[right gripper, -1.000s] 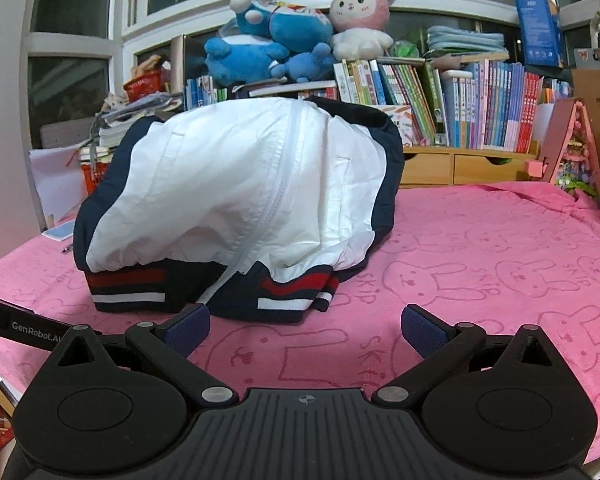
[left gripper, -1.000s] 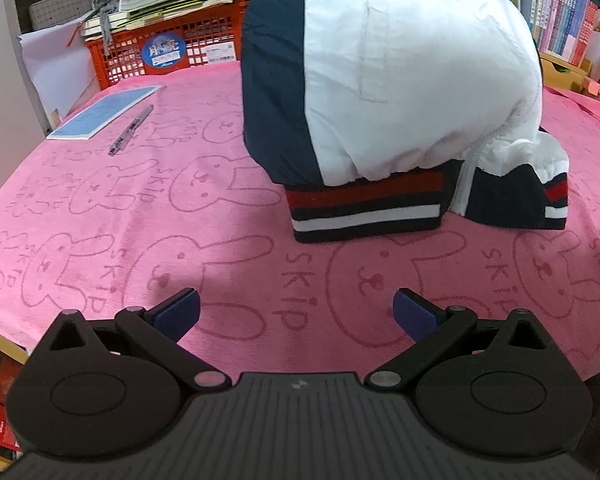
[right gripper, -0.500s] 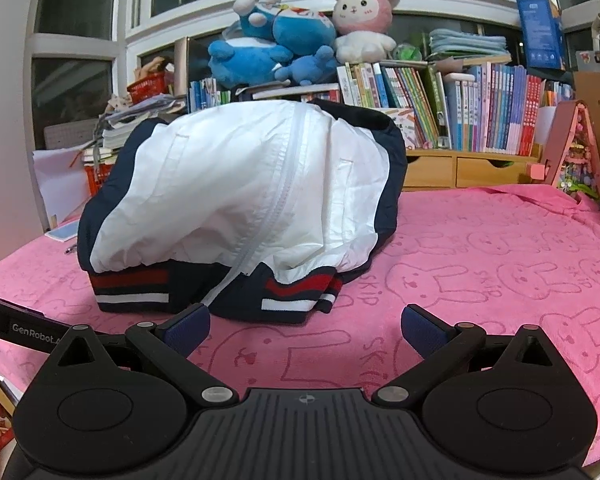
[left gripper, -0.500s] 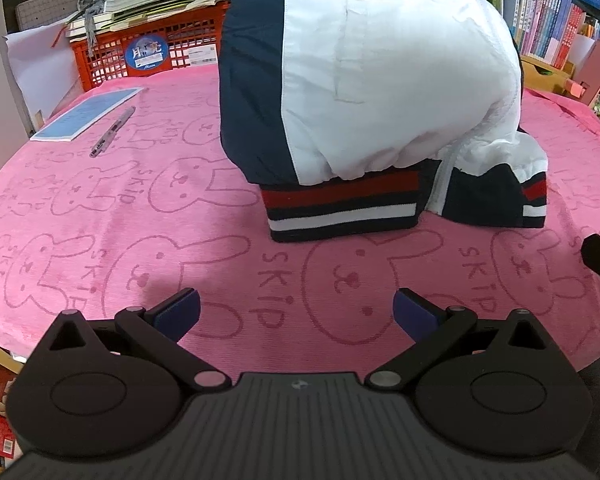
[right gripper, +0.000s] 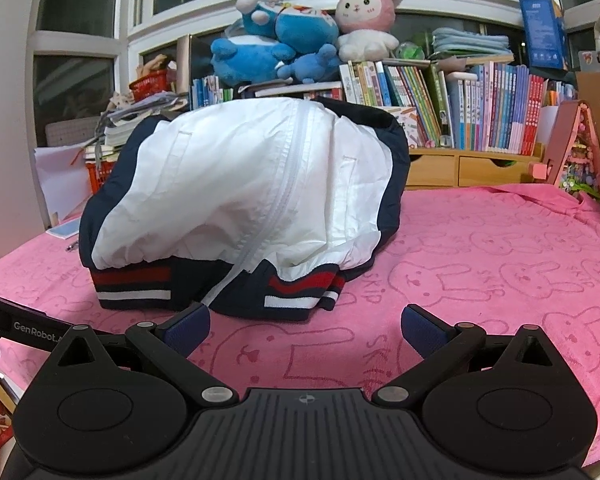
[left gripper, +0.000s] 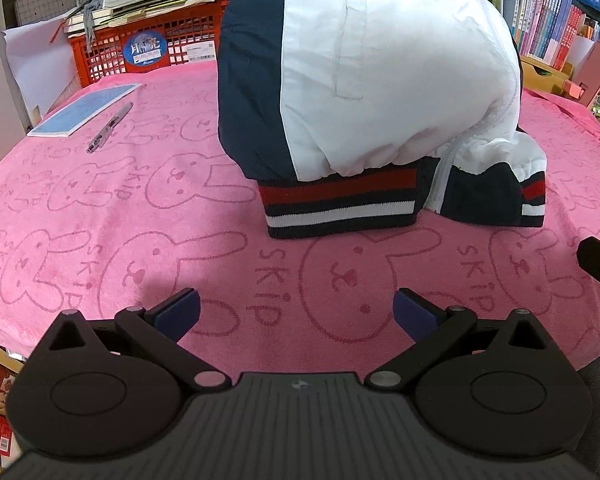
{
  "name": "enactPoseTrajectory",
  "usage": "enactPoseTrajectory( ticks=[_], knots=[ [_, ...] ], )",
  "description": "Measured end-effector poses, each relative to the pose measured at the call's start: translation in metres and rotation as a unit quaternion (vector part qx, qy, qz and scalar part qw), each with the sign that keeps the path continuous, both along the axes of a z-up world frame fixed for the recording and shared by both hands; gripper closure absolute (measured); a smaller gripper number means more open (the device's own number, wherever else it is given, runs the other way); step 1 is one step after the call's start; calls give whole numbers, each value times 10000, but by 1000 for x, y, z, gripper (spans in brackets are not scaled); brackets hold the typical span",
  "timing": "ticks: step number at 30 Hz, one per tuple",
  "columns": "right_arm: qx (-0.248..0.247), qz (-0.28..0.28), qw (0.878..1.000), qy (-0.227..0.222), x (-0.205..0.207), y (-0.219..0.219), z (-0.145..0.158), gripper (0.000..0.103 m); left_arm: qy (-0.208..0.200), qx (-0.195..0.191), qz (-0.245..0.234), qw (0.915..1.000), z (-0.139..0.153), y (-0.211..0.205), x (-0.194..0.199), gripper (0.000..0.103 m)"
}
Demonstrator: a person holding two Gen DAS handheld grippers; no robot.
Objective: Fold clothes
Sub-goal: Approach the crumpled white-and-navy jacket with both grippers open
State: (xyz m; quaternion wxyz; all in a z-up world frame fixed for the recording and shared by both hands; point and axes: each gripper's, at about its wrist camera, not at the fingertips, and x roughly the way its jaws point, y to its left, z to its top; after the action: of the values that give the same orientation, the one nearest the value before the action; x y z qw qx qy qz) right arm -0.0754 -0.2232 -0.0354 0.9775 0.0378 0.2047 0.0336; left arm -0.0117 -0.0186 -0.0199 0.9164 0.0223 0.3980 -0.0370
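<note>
Left wrist view: left claw (left gripper: 296, 312) spread wide, empty, above pink towel (left gripper: 100, 216) covering tabletop; towel printed with rabbits and "SKIP". One jacket (left gripper: 380, 92), white and navy, striped hem, bunched in mound just ahead. One blue booklet (left gripper: 84, 110), one pen (left gripper: 110, 128) far left. Red crate (left gripper: 148, 44) behind, carrying stacked books.

Right wrist view: right claw (right gripper: 305, 326) spread wide, empty, near jacket (right gripper: 240, 192) hem. "GenRobot" legible on left claw's body (right gripper: 32, 326). Bookshelf (right gripper: 480, 120) under windows; pink rabbit toy (right gripper: 366, 20) and blue plush toys (right gripper: 276, 46) on top.
</note>
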Motion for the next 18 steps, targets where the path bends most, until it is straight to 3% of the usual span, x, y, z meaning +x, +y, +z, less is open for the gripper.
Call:
enactPoseTrajectory(
  ticks=[13, 18],
  knots=[
    [-107, -162, 9998, -29, 17, -3, -4, 0, -179, -288, -65, 9994, -1, 9, 7, 0],
    [-439, -173, 9986, 239, 41, 0, -10, 0, -183, -116, -49, 9998, -3, 7, 13, 0]
  ],
)
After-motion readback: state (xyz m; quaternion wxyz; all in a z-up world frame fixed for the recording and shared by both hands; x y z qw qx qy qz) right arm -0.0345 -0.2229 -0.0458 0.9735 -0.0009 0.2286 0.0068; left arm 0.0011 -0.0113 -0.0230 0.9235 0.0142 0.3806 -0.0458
